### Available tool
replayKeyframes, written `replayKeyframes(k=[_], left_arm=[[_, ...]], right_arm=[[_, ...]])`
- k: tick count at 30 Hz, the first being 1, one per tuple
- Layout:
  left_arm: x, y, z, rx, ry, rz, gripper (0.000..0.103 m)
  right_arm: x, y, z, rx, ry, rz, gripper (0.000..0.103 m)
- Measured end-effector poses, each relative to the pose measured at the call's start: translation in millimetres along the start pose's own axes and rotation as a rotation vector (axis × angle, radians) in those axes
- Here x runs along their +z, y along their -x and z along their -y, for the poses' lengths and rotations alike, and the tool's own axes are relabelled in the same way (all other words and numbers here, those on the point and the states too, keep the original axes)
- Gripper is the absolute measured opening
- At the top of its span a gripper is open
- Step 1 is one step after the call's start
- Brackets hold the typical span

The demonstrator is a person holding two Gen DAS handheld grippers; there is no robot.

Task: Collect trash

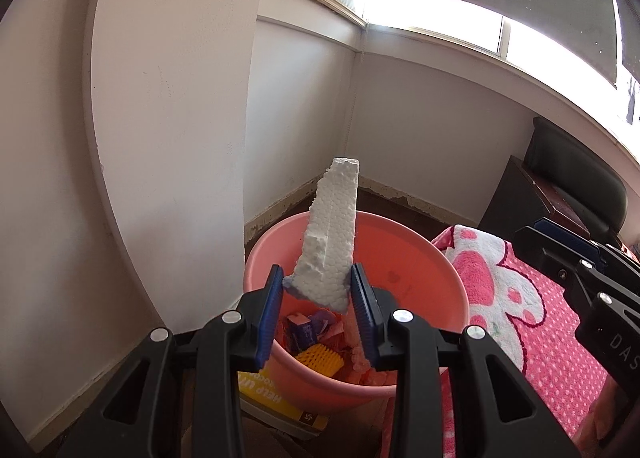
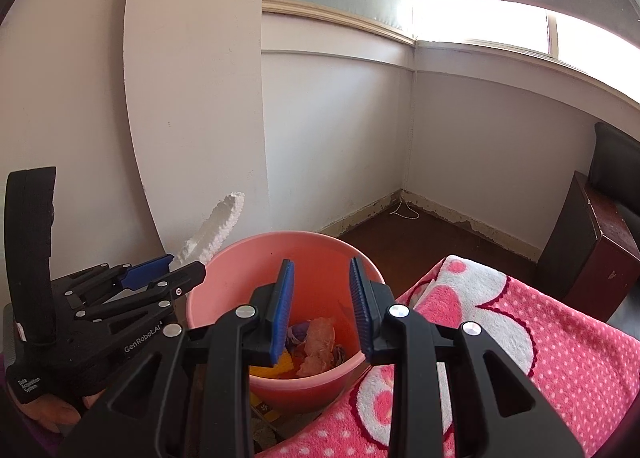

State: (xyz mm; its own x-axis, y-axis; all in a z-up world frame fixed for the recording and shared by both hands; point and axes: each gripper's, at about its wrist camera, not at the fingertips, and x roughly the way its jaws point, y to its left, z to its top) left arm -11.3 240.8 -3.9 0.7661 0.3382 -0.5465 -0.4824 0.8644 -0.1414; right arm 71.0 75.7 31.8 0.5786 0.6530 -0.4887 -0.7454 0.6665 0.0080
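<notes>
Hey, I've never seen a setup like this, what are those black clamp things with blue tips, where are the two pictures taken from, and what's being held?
There is no robot here: a person carries a hand-held black gripper in each hand, each with two blue-padded fingers. Each picture comes from a wide-angle camera mounted on one gripper, looking forward along its fingers.

In the left-hand view, the left gripper pinches a long white polystyrene foam chunk above a round pink plastic bucket. The bucket already holds scraps, including a yellow ridged piece.

In the right-hand view, the right gripper is open and holds nothing, and it points at the same bucket. Right of the bucket lies a pink fleece blanket with white dots.
</notes>
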Motion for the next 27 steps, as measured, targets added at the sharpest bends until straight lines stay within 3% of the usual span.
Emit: replayKeyframes(k=[13,16,27], left_arm=[[-4.4,-28.9,5.2,0.016,-0.005,-0.069,0.036],[-5.2,-30.4,5.7,0.022,0.001,-0.07,0.043],[-3.8,-27.3,10.3,0.021,-0.007,-0.064,0.047]], right_arm=[[-9.3,-8.4,4.5,0.009,-0.024,-0.045,0.029],[-10.7,-9.6,5.9,0.009,-0.03,-0.051,0.029],[-14.3,-10.2,11.0,0.014,-0.048,-0.062,0.029]])
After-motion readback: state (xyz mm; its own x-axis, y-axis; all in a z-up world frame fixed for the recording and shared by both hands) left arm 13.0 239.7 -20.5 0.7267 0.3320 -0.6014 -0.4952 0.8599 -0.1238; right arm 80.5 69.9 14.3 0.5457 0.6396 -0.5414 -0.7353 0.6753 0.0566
